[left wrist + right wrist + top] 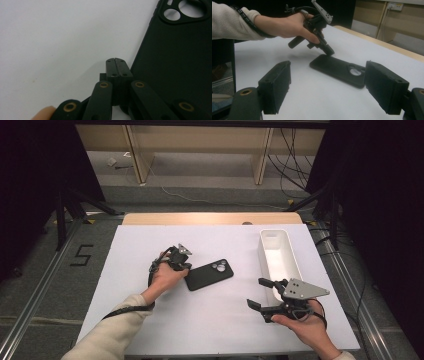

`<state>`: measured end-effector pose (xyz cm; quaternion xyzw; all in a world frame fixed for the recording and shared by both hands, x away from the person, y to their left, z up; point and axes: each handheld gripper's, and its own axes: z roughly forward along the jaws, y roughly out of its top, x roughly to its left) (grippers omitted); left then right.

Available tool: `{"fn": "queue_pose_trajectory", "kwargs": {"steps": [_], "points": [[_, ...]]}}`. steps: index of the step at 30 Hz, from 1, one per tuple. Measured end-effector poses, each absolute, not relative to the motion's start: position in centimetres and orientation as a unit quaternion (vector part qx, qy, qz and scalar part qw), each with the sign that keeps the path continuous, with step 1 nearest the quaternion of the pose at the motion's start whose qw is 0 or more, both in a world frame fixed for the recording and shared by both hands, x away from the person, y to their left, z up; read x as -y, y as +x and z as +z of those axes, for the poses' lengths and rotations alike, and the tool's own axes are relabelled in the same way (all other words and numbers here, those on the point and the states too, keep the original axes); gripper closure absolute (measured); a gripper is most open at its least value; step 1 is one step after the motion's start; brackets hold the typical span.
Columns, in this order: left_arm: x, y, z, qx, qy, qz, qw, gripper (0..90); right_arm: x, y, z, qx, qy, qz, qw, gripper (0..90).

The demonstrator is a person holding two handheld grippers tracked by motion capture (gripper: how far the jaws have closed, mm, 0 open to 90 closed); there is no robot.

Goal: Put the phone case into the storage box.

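Note:
A black phone case point(210, 274) lies flat near the middle of the white table point(210, 325), its camera cutouts toward the far right. My left gripper point(186, 268) is shut with nothing between its jaws, and its tip rests against the case's left end. In the left gripper view the closed jaws point(116, 62) sit just beside the case's edge point(175, 62). My right gripper point(257, 293) is held open near the front right, facing left toward the case. Its two pads point(275, 85) frame the case point(337, 68) and the left gripper point(328, 52) from a distance.
A long white bin point(287, 245) stands along the table's right side, just behind the right gripper. A wooden strip point(210, 218) borders the table's far edge. Floor rails and cables run around the table.

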<state>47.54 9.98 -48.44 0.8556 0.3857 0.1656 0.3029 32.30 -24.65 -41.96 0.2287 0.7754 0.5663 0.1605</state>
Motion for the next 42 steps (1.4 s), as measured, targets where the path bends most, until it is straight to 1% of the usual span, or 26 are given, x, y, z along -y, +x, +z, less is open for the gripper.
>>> {"fn": "queue_pose_trajectory", "kwargs": {"steps": [14, 23, 26, 28, 29, 32, 35, 38, 40, 42], "points": [[-9.6, 45.3, -48.3, -0.359, 0.872, 0.165, 0.289, 90.0, 24.6, 32.3, -42.0, -0.776, 0.228, 0.566, 0.161, 23.1], [-9.5, 44.7, -48.2, -0.360, 0.871, 0.158, 0.293, 89.7, 24.6, 32.3, -42.0, -0.776, 0.229, 0.565, 0.162, 23.0], [-9.8, 44.8, -47.9, -0.364, 0.868, 0.157, 0.299, 84.6, 24.6, 32.3, -42.0, -0.776, 0.230, 0.564, 0.165, 23.0], [-10.0, 45.0, -47.4, -0.372, 0.859, 0.156, 0.315, 81.5, 24.6, 32.3, -42.0, -0.777, 0.229, 0.563, 0.164, 23.0], [-10.0, 45.1, -47.1, -0.374, 0.855, 0.156, 0.325, 78.8, 24.6, 32.3, -42.0, -0.776, 0.229, 0.564, 0.165, 23.0], [-9.9, 45.2, -46.5, -0.383, 0.843, 0.139, 0.352, 64.5, 24.6, 32.3, -42.0, -0.777, 0.228, 0.563, 0.165, 23.0], [-9.1, 45.1, -46.1, -0.385, 0.842, 0.116, 0.360, 40.4, 24.6, 32.3, -42.0, -0.777, 0.228, 0.563, 0.165, 23.0], [-7.9, 44.8, -46.3, -0.380, 0.855, 0.099, 0.338, 15.2, 24.6, 32.3, -42.0, -0.777, 0.228, 0.564, 0.165, 23.0], [-7.7, 44.7, -46.4, -0.378, 0.858, 0.099, 0.334, 7.1, 24.6, 32.3, -42.0, -0.777, 0.228, 0.564, 0.165, 23.0], [-6.9, 44.5, -46.6, -0.371, 0.864, 0.101, 0.325, 2.7, 24.6, 32.3, -41.9, -0.777, 0.227, 0.563, 0.165, 23.0]]}}
